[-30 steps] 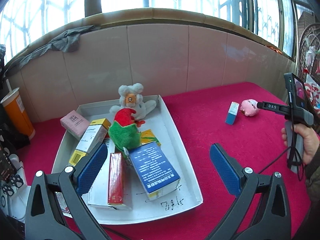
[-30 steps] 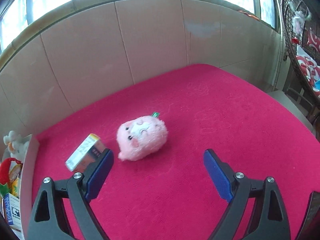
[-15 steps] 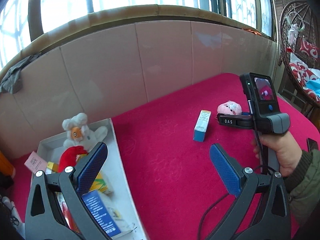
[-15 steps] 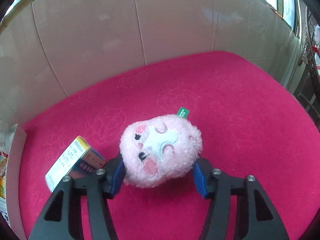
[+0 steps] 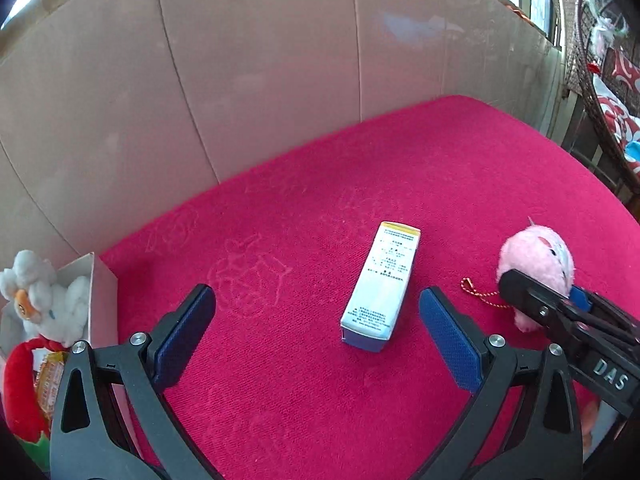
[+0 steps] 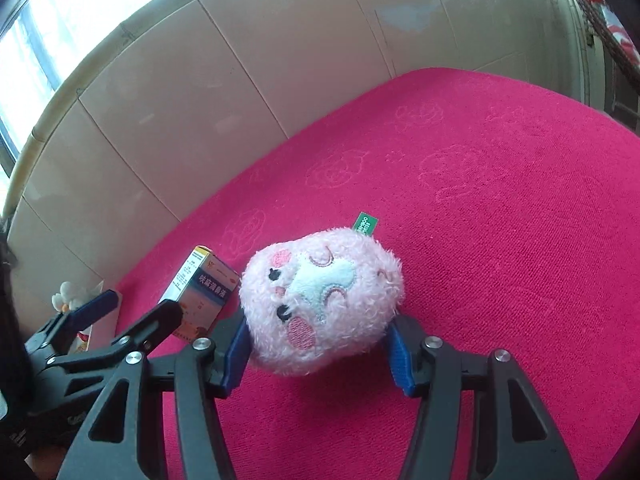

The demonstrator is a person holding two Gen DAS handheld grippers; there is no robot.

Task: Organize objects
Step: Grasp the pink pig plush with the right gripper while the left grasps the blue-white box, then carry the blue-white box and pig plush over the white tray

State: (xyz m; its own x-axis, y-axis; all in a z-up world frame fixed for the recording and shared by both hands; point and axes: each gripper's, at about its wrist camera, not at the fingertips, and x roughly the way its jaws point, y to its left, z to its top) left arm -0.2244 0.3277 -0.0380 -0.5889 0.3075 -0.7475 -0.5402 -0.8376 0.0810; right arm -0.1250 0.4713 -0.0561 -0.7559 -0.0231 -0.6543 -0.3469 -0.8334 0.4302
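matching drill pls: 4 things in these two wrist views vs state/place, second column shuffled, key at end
Things:
1. right claw
2. left claw
3. medicine box
4. white plush

States:
A. lying flat on the red cloth, held by nothing
B. open, hovering near the box
C. in the tray at far left
D. closed on the pink plush

Pairs: 1-D, 2-B, 3-A, 4-C
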